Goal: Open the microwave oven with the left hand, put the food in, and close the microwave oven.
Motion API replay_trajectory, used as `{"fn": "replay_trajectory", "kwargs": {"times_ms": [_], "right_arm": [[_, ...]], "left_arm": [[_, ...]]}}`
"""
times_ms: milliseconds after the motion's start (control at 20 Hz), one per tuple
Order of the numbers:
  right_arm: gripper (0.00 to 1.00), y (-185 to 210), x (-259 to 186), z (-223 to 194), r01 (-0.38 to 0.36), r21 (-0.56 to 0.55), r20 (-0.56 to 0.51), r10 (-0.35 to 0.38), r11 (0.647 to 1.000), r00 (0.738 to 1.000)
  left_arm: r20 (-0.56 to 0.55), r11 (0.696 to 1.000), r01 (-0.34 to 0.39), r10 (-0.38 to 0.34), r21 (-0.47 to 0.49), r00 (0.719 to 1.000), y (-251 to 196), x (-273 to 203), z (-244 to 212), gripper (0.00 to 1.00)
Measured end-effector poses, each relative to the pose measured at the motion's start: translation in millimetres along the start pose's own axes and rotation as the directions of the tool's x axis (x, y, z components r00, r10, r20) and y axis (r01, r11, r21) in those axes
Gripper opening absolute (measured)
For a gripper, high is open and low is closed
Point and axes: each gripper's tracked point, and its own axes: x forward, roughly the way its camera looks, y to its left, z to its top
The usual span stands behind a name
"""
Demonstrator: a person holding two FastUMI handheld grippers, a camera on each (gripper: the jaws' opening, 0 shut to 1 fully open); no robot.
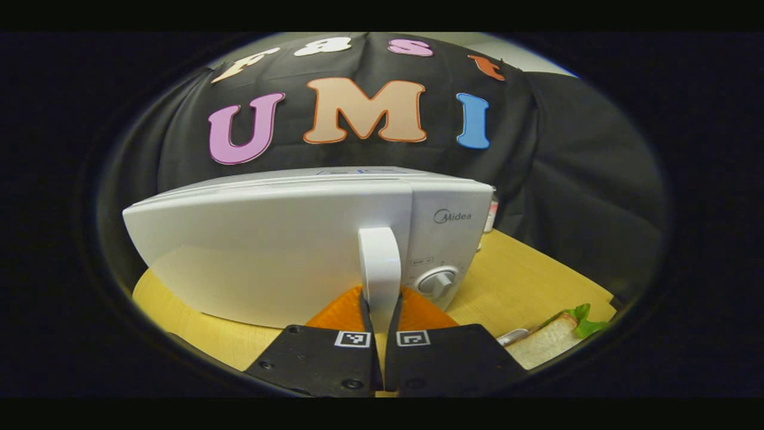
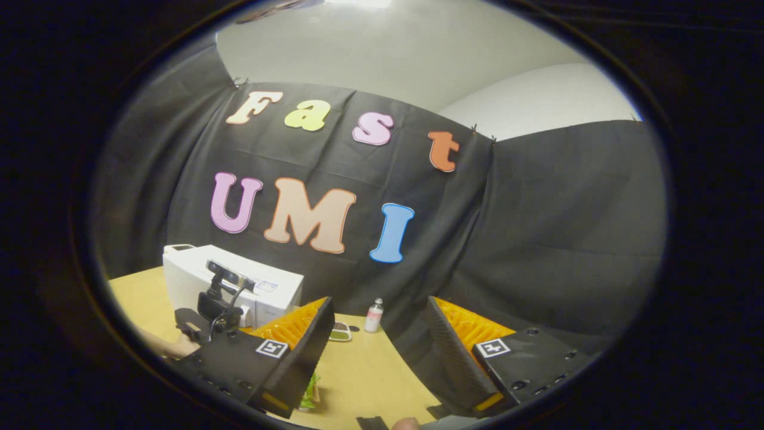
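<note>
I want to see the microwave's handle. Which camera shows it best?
The left gripper view: the handle stands close and centred, pinched by the left gripper. In the right gripper view the microwave is small and far, its handle hidden behind that gripper.

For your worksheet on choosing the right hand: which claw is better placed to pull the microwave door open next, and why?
Left. The left claw is closed on the door handle of the microwave, whose door looks shut. The right claw hangs open above the table, away from it.
</note>
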Motion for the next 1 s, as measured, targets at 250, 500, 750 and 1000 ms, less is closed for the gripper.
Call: {"fn": "replay_trajectory", "kwargs": {"times_ms": [250,500,750,1000], "right_arm": [[0.97,5,2,0,0.000,0.018,0.012,0.000,1.000,1.000],[0.97,47,5,-5,-0.124,0.084,0.014,0.123,0.989,0.992],[0.98,90,0,2,-0.231,0.112,0.043,0.227,0.966,0.973],[0.97,110,-7,8,-0.280,0.139,0.068,0.273,0.950,0.960]], "left_arm": [[0.024,0.999,0.028,-0.029,0.045,0.999,-1,-74,-27,0.01],[-0.031,0.997,0.077,-0.077,-0.012,0.997,22,-156,-60,0.01],[-0.064,0.999,-0.033,0.031,-0.032,0.997,69,-213,-81,0.02],[-0.085,0.987,-0.160,0.158,-0.028,0.984,120,-258,-95,0.02]]}}
